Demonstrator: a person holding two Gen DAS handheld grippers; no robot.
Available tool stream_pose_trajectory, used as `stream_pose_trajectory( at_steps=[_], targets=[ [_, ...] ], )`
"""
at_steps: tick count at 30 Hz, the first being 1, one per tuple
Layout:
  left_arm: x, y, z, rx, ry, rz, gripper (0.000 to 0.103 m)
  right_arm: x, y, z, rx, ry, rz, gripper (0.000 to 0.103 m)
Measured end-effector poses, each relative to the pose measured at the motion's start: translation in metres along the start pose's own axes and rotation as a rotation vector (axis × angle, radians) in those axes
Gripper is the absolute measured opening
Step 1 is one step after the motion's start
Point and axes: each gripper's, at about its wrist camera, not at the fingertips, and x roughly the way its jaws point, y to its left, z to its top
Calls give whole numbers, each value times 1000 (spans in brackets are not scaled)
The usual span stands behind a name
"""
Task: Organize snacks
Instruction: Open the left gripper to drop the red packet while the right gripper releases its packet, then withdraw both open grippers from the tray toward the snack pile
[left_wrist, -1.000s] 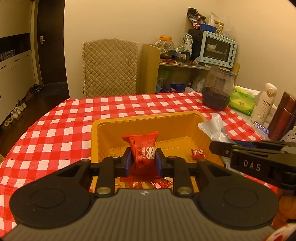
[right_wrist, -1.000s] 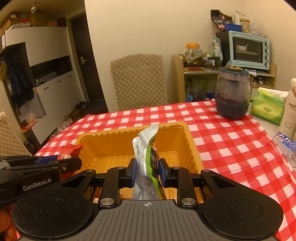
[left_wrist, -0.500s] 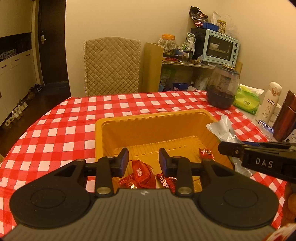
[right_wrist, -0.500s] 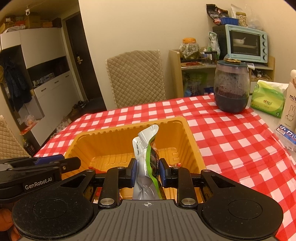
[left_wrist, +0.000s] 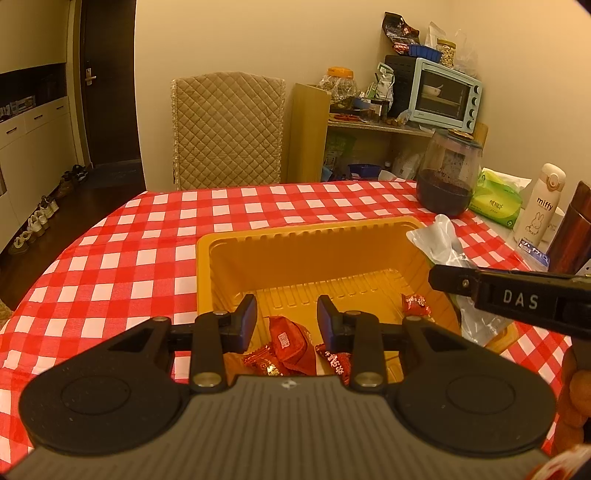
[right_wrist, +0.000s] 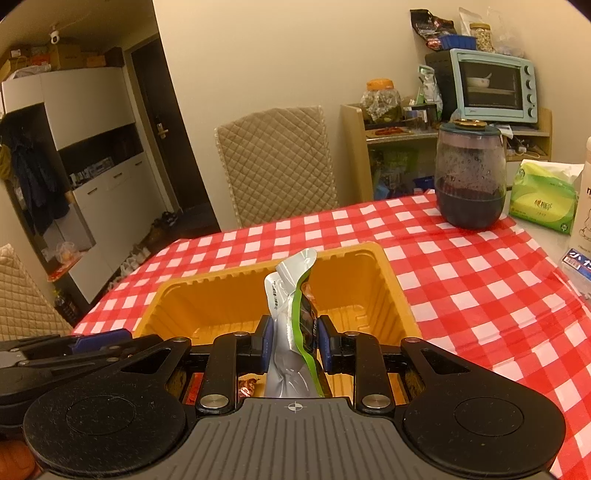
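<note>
My left gripper (left_wrist: 286, 314) has dropped its red packet (left_wrist: 291, 345) into the yellow tray (left_wrist: 314, 230) and is empty; my right gripper (right_wrist: 293, 341) still clamps the silver-green pouch (right_wrist: 291, 291), next to go.

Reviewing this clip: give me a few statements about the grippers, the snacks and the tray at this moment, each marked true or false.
1. The left gripper holds a red snack. False: its jaws stand apart with nothing between them; the red snack packets lie in the tray below.
2. The right gripper is shut on a silver and green pouch. True.
3. The yellow tray sits on a red and white checked tablecloth. True.
4. The tray is empty. False: several red packets lie in it.
5. The dark jar stands inside the tray. False: it stands on the tablecloth beyond it.
</note>
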Motion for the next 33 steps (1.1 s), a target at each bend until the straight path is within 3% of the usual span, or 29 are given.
stream_pose_trajectory(
  at_steps=[9,10,12,33],
  targets=[
    [1,0,-1,2,4,0,32,7,0,2,18,-31,18,28],
    [1,0,-1,2,6,2,32,8,0,2,13,-29,28,32],
    [1,1,-2,1,8,3,32,7,-2,1,26,-39,33,64],
    [-7,0,-4,3,-5,3,34,-12,-14,8,64,-96,-4,65]
  ],
)
